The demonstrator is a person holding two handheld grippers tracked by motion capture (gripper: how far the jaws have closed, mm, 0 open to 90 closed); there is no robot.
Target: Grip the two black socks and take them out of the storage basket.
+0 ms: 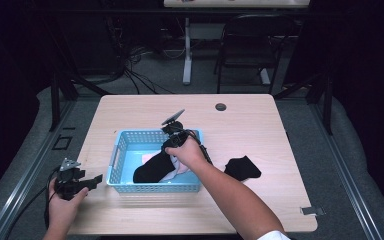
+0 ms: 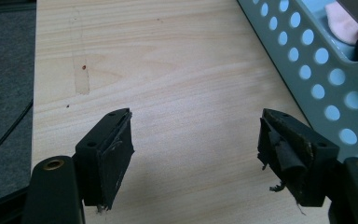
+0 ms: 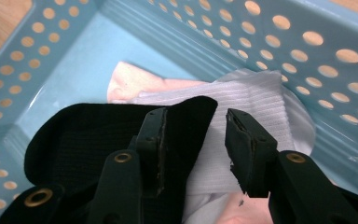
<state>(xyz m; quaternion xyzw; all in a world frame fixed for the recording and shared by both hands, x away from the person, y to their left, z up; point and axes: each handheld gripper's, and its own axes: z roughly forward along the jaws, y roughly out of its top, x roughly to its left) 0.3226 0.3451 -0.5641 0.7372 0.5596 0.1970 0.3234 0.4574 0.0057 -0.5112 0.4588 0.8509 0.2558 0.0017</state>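
Pale wood-grain table (image 1: pixel 260 130), seen from above. Far left: left gripper (image 1: pixel 96 179) resting low near the table's left edge, just beside the blue perforated basket (image 1: pixel 115 165), held in the left hand (image 1: pixel 62 202). Jaws spread wide over bare wood in the left gripper view, nothing between them, worn black pads (image 2: pixel 116 158) frayed at the edges, basket wall (image 2: pixel 326 70) off to their right.

Centre: basket on the table, holding a black sock (image 1: pixel 152 167) draped over a white ribbed sock (image 3: pixel 256 102) and a pink one (image 3: pixel 130 84). Right gripper (image 1: pixel 172 142) reaching down into the basket, gripped by the right hand (image 1: pixel 187 152). Jaws parted in the right gripper view, not pinching anything; one pad lying against the black sock (image 3: pixel 84 135), white ribbed fabric showing in the gap.

Right: second black sock (image 1: pixel 242 167) lying loose on the wood, outside the basket, well apart from both grippers.
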